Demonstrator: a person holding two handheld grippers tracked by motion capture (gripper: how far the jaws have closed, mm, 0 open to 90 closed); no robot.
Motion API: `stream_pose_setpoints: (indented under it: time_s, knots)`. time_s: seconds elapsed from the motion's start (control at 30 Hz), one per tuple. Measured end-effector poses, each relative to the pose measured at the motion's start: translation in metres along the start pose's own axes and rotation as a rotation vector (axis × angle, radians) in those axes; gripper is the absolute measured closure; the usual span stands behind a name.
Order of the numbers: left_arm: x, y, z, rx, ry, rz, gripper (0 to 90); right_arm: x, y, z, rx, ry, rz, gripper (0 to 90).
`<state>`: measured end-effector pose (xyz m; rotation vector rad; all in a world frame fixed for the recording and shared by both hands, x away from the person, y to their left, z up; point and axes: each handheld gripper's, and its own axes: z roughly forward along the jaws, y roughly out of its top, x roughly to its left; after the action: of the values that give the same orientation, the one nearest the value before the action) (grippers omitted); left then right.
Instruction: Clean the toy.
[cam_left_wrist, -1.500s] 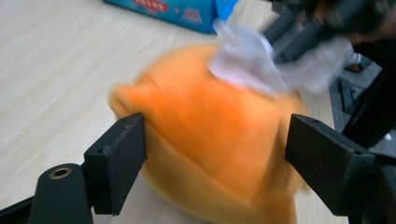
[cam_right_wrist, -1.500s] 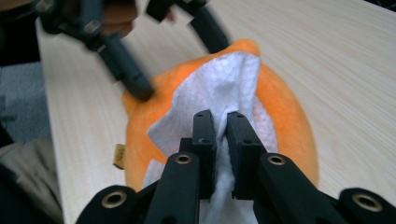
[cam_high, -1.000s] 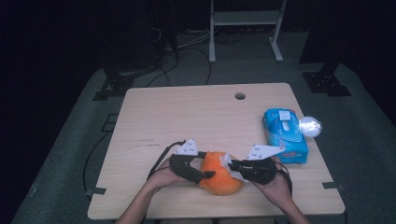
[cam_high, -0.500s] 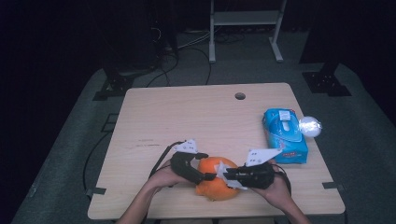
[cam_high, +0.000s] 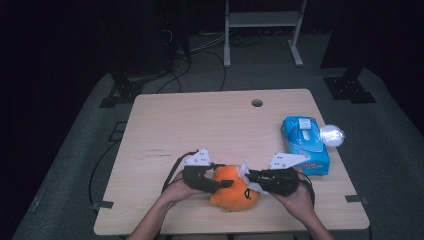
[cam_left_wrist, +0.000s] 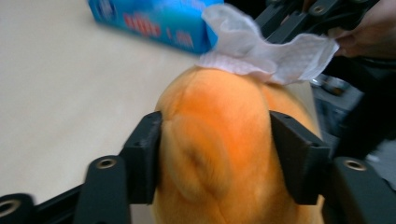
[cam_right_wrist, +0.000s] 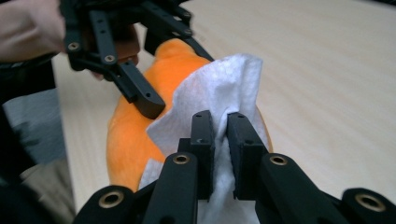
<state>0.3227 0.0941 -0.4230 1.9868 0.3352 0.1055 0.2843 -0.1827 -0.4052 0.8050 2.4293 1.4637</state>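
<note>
An orange plush toy (cam_high: 234, 192) lies near the table's front edge, between both hands. My left gripper (cam_high: 224, 183) reaches it from the left. Its jaws have just been closing and now press on both sides of the plush toy (cam_left_wrist: 219, 140). My right gripper (cam_high: 253, 177) comes from the right, shut on a white wipe (cam_right_wrist: 219, 88) that lies against the toy's top. In the right gripper view one of the left gripper's fingers (cam_right_wrist: 140, 93) rests on the orange plush toy (cam_right_wrist: 130, 135) beside the wipe.
A blue pack of wipes (cam_high: 305, 145) lies at the table's right side, just behind my right hand. A small whitish round object (cam_high: 332, 135) sits at its far right. A cable hole (cam_high: 257, 103) is near the wooden table's (cam_high: 200, 125) back edge.
The left gripper's jaws have closed onto the plush toy's sides. The toy has shifted slightly toward the front edge. The right gripper keeps the wipe at the toy.
</note>
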Motion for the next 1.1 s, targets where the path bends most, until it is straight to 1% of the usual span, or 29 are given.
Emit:
stream_pose_setpoints:
  time_s: [0.07, 0.1, 0.17, 0.2, 0.27, 0.3, 0.33, 0.37, 0.43, 0.47, 0.5, 0.53, 0.57, 0.6, 0.63, 0.67, 0.7, 0.73, 0.8, 0.87, 0.93, 0.97, 1.03, 1.1]
  knots:
    - [-0.003, 0.003, -0.001, -0.025, 0.034, 0.052, 42.8, -0.001, 0.003, -0.004, -0.025, -0.028, -0.008, 80.8]
    - [-0.005, 0.003, 0.000, -0.026, 0.045, 0.074, 42.8, -0.002, 0.004, -0.005, -0.037, -0.036, -0.002, 80.7]
    - [-0.007, 0.001, 0.002, -0.019, 0.037, 0.085, 41.2, -0.004, 0.004, -0.006, -0.054, -0.065, 0.014, 80.7]
    - [-0.007, 0.001, 0.002, -0.014, 0.035, 0.086, 40.1, -0.006, 0.004, -0.005, -0.055, -0.068, 0.025, 80.7]
    - [-0.005, 0.002, 0.001, 0.011, 0.023, 0.054, 33.2, -0.010, 0.000, 0.001, -0.030, -0.049, 0.049, 80.6]
    - [-0.005, 0.003, 0.001, 0.017, 0.020, 0.033, 28.0, -0.010, -0.001, 0.003, -0.021, -0.035, 0.049, 80.6]
    - [-0.003, 0.004, 0.000, 0.028, 0.008, 0.003, 23.7, -0.009, -0.002, 0.005, -0.012, -0.026, 0.044, 80.7]
    - [-0.002, 0.005, -0.001, 0.038, -0.001, -0.018, 18.8, -0.006, -0.002, 0.007, -0.002, -0.012, 0.018, 80.7]
    - [0.000, 0.007, -0.002, 0.050, -0.010, -0.055, 13.4, 0.001, -0.002, 0.009, 0.009, 0.030, -0.012, 80.5]
    - [0.000, 0.007, -0.001, 0.069, -0.028, -0.072, 11.2, 0.004, -0.002, 0.010, 0.013, 0.052, -0.027, 80.3]
    - [-0.001, 0.006, 0.001, 0.094, -0.041, -0.076, 10.3, 0.008, -0.001, 0.012, 0.018, 0.072, -0.038, 80.2]
    - [-0.003, 0.004, 0.004, 0.123, -0.040, -0.059, 10.4, 0.010, -0.001, 0.012, 0.020, 0.077, -0.053, 80.2]
    - [-0.005, 0.002, 0.008, 0.141, -0.034, -0.035, 10.7, 0.012, 0.001, 0.013, 0.023, 0.063, -0.063, 80.1]
    - [-0.007, 0.001, 0.009, 0.138, -0.020, -0.018, 14.9, 0.013, 0.002, 0.012, 0.024, 0.046, -0.074, 80.3]
    - [-0.008, 0.002, 0.008, 0.139, -0.009, 0.000, 21.7, 0.013, 0.003, 0.011, 0.021, 0.027, -0.076, 80.5]
    - [-0.007, 0.003, 0.006, 0.133, 0.002, 0.007, 30.0, 0.014, 0.004, 0.010, 0.011, 0.004, -0.077, 80.8]
    - [-0.008, 0.005, 0.004, 0.108, 0.015, 0.017, 35.0, 0.014, 0.006, 0.008, -0.003, -0.007, -0.075, 80.9]
    - [-0.008, 0.005, 0.002, 0.082, 0.026, 0.031, 37.1, 0.014, 0.007, 0.006, -0.016, -0.022, -0.075, 81.0]
    - [-0.010, 0.007, 0.002, 0.050, 0.067, 0.067, 38.1, 0.015, 0.011, 0.002, -0.044, -0.044, -0.078, 81.0]
    - [-0.012, 0.008, 0.003, 0.022, 0.097, 0.090, 37.9, 0.014, 0.014, 0.000, -0.064, -0.044, -0.063, 80.9]
    - [-0.012, 0.005, 0.005, 0.022, 0.100, 0.090, 36.9, 0.013, 0.014, 0.000, -0.066, -0.051, -0.067, 81.0]
    - [-0.011, 0.003, 0.007, 0.032, 0.096, 0.085, 35.9, 0.012, 0.014, 0.001, -0.060, -0.052, -0.062, 81.0]
    - [-0.008, 0.001, 0.007, 0.041, 0.084, 0.063, 34.3, 0.008, 0.009, 0.005, -0.036, -0.049, -0.059, 81.0]
    - [-0.004, -0.001, 0.004, 0.063, 0.081, 0.043, 32.4, 0.004, 0.005, 0.008, -0.023, -0.047, -0.041, 81.1]
